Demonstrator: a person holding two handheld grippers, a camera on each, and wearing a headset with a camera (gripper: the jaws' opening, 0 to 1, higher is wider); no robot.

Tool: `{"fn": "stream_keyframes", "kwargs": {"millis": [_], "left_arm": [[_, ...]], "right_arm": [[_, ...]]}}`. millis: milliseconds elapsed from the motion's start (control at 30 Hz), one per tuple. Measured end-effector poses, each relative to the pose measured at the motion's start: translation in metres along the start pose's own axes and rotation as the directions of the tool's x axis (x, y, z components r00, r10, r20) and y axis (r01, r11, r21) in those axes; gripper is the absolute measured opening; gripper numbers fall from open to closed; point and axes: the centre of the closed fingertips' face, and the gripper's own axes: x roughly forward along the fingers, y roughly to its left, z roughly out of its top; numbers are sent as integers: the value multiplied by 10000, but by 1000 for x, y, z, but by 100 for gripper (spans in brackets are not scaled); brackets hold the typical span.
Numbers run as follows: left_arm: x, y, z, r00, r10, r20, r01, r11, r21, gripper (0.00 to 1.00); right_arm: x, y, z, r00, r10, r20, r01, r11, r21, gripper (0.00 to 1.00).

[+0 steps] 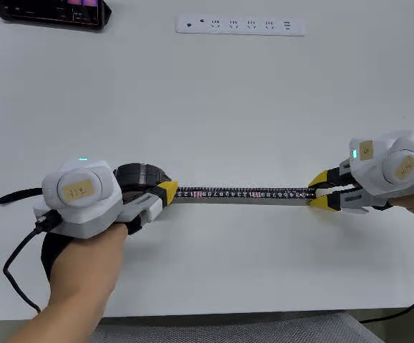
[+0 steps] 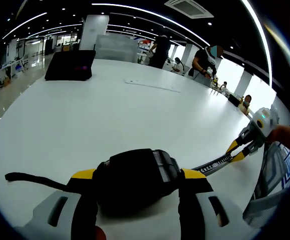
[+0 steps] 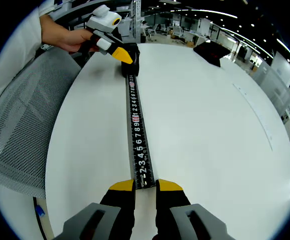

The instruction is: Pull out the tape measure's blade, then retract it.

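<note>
A black tape measure case (image 1: 141,180) rests on the white table, and my left gripper (image 1: 162,193) is shut on it; in the left gripper view the case (image 2: 134,177) sits between the yellow-tipped jaws. Its blade (image 1: 242,194) runs out to the right, numbers facing up. My right gripper (image 1: 321,190) is shut on the blade's end. In the right gripper view the blade (image 3: 137,135) stretches from my right gripper (image 3: 145,187) to the case (image 3: 130,64) held by the left gripper (image 3: 118,54). A black wrist strap (image 2: 29,178) trails left of the case.
A white power strip (image 1: 239,26) lies at the table's far side, and a black device (image 1: 53,12) sits at the far left. A cable (image 1: 17,268) hangs from the left gripper over the near table edge. A grey mesh chair (image 3: 22,130) stands beside the table.
</note>
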Motion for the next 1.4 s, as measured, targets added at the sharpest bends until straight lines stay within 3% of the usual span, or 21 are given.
{"fn": "stream_keyframes", "kwargs": {"millis": [900,1400], "left_arm": [[0,2,-1,9997,9,-227,-5,9998,179,59],[-1,1,-2,9997,-139,-197,140,9999,91,59]], "right_arm": [[1,-1,0,10000,77,-64,-77,10000,-19,11],[7,-2,14,9998,199,53,-199,9998,-77,11]]}}
